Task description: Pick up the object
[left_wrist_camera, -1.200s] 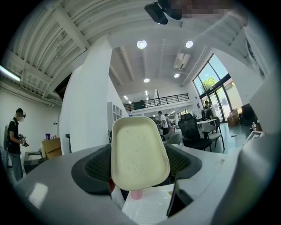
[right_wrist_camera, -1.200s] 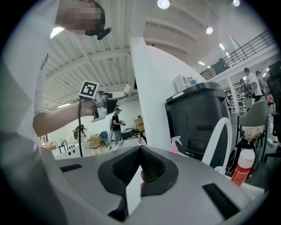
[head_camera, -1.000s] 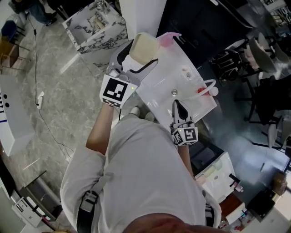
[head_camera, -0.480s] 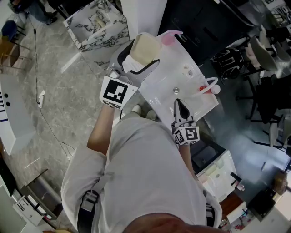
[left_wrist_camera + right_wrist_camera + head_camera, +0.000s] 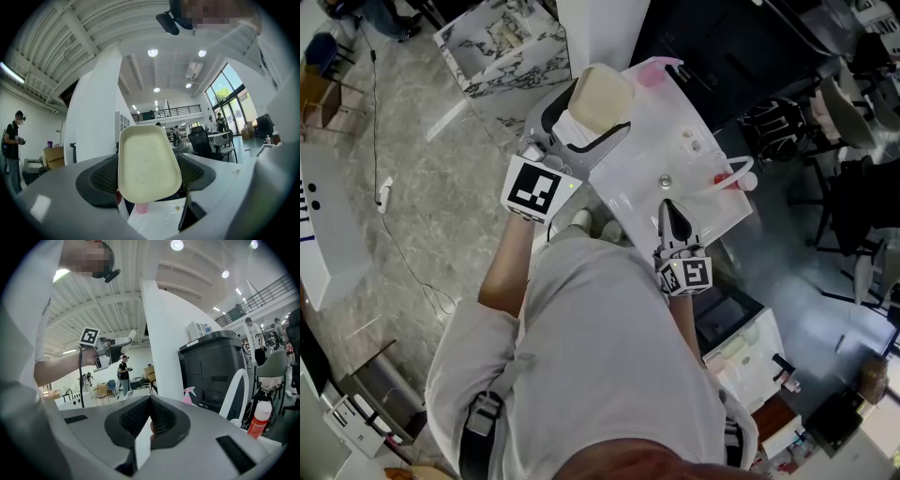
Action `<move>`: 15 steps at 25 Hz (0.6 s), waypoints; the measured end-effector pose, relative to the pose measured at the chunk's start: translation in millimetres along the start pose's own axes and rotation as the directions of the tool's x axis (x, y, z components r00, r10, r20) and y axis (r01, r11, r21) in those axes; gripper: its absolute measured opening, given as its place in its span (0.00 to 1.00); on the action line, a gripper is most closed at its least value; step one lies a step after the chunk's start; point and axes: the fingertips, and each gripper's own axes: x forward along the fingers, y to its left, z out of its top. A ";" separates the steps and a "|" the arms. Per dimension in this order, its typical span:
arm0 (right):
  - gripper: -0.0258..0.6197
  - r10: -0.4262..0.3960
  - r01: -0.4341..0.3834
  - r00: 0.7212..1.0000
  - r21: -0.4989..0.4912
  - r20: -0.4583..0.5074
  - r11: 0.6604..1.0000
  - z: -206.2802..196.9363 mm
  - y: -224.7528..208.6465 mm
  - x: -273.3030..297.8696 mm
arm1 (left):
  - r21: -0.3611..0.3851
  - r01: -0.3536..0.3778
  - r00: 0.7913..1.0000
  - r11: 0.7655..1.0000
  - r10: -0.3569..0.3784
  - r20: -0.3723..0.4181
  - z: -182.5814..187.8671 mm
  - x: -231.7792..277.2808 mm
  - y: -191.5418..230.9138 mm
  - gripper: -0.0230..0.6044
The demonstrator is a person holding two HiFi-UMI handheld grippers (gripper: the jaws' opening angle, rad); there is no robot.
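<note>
While you looked down in the head view, your left gripper (image 5: 598, 111) was clamped on the cream object (image 5: 602, 92), one jaw on each side, raised off the near corner of the white table (image 5: 637, 178). Your right gripper (image 5: 668, 211) lay over the table's front edge with its jaws brought together. A pink spray bottle (image 5: 659, 71) stood at the far corner and a red bottle (image 5: 722, 183) lay near the right edge. A marbled box (image 5: 502, 47) stood on the floor to the left.

Seen from the left gripper view, the cream object sat upright between the ribbed pads (image 5: 103, 176) and hid most of what lay straight ahead. A white pillar (image 5: 91, 117) rose close behind it on the left, office chairs (image 5: 201, 140) stood further off on the right, and a person (image 5: 13, 145) stood at the far left.

From the right gripper view, the jaws met at their ribbed faces; a white sliver showed below them, and you could not tell what it was. Beyond stood the pillar, a dark cabinet (image 5: 211, 366), the spray bottle, a white hoop (image 5: 229, 391) and the red bottle.
</note>
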 end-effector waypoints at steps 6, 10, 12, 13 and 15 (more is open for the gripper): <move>0.04 0.010 -0.009 0.999 -0.032 0.034 0.999 24.3 7.9 5.0 | -0.023 -0.018 1.000 1.000 0.018 0.011 0.9 -7.4 2.0 0.65; 0.04 0.038 -0.030 0.995 -0.083 0.097 0.996 62.0 19.5 18.0 | -0.013 -0.018 1.000 1.000 0.018 -0.010 -2.3 -12.6 2.9 0.65; 0.04 0.053 -0.038 0.990 -0.116 0.129 0.993 81.5 24.9 26.0 | 0.000 -0.011 1.000 1.000 0.011 -0.026 -5.0 -13.3 2.2 0.65; 0.04 0.059 -0.041 0.988 -0.129 0.142 0.991 90.2 28.0 29.7 | -0.001 -0.008 1.000 1.000 0.008 -0.028 -5.1 -13.6 1.8 0.65; 0.04 0.070 -0.045 0.984 -0.152 0.163 0.987 104.3 34.5 37.3 | -0.009 -0.004 1.000 1.000 0.004 -0.029 -5.5 -15.9 2.2 0.65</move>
